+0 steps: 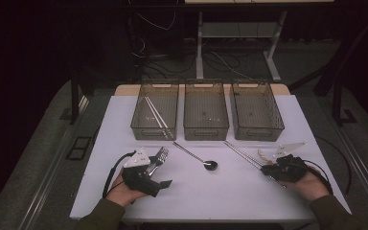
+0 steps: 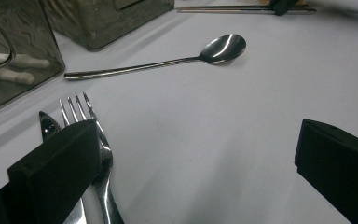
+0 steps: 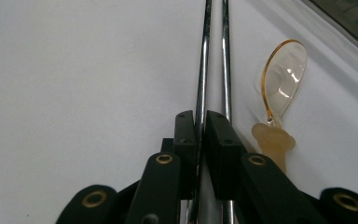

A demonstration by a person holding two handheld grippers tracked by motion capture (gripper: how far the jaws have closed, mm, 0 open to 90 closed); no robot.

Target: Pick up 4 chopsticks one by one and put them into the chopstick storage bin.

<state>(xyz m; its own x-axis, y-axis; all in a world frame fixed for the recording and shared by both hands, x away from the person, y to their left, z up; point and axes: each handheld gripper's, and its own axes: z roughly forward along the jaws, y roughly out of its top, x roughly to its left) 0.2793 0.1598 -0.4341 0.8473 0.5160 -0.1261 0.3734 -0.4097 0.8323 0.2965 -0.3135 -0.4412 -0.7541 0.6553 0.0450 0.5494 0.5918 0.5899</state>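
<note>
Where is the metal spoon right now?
In the high view the metal spoon lies mid-table, just before the middle bin, between the fork and the metal chopsticks.

Steel chopsticks [image 3: 204,70] — flat, seemingly parallel

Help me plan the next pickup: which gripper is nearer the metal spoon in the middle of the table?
Left. The left gripper sits over the fork, just left of the metal spoon. The right gripper is farther right, shut on a chopstick.
</note>
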